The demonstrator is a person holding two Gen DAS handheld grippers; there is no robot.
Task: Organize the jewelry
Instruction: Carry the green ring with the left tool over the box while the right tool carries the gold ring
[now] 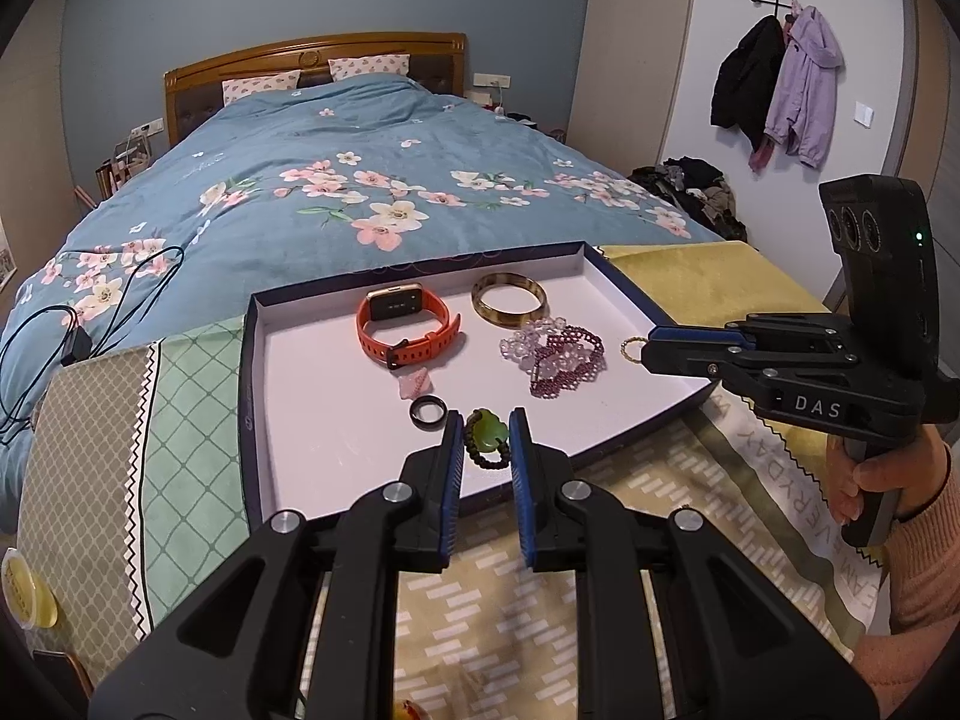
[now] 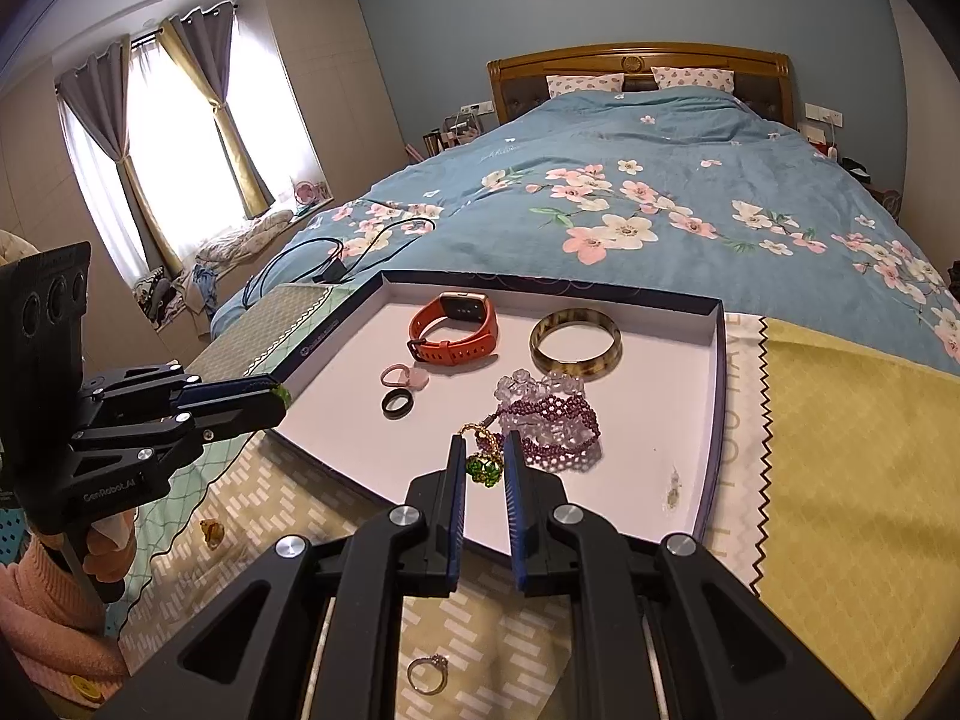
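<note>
Bedroom light from the curtained window is falling across a flowered blue bed, and at its foot a shallow white-lined tray (image 1: 258,360) is resting on patterned cloths. Working outward from the left gripper (image 1: 486,420): its jaws are clenched on a green bead bracelet (image 1: 487,433), pads pressing both sides, and it is hovering over the tray's near edge beside a black ring (image 1: 427,411). The right gripper (image 2: 485,450) is likewise grasping a gold chain with a green pendant (image 2: 485,468), dangling just in front of the purple bead bracelets (image 2: 549,414). Farther in, an orange watch (image 1: 408,327), a pink ring (image 2: 401,376) and a brown bangle (image 1: 509,300) are lying apart from one another. To do this placing step well, each piece probably wants a bare patch of tray floor: the bracelet is best lowered clear of the black ring before release, and the chain is best kept off the purple beads, since it could snag or tangle there. Letting go low rather than dropping should stop the beads from rolling. Two more rings, a silver ring (image 2: 427,673) and an amber ring (image 2: 212,531), are waiting on the cloth outside the tray.
</note>
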